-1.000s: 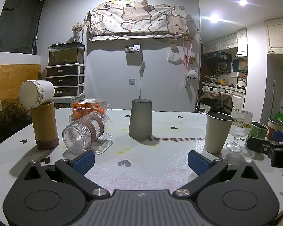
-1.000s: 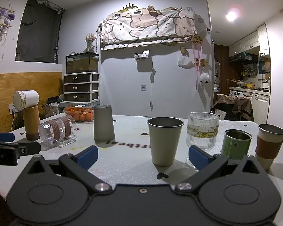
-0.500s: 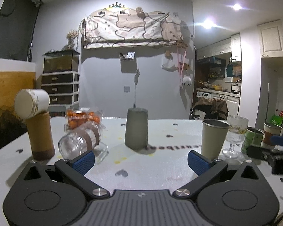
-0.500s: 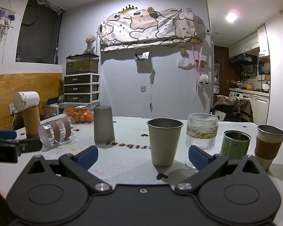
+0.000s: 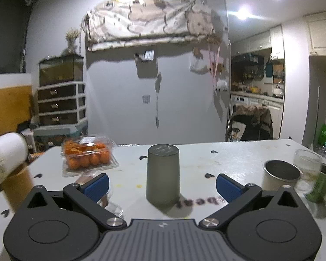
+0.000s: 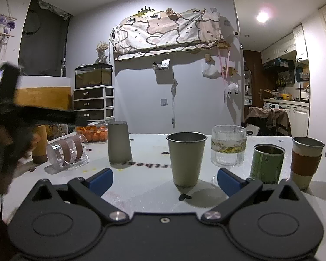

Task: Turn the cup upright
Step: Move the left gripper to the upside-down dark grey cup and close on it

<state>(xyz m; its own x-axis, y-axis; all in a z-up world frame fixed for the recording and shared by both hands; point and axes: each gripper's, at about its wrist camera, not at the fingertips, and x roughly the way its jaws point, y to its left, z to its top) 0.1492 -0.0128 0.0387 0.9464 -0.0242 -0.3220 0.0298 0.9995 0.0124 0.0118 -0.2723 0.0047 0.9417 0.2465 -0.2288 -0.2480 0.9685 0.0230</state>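
Left gripper lined up on the upside-down grey cup, jaws spread wide, nothing held

Cup stands mid-table, base up, mouth down, long axis vertical, centred between the left fingers but not touched. Right gripper also wide and empty, facing an upright steel cup. Risks as I judge them: the tapered smooth wall may slip out as the jaws close or mid-turn; pushing in too far could shove it over; swinging it round may clip the clear jar lying on its side or the steel cup, both near
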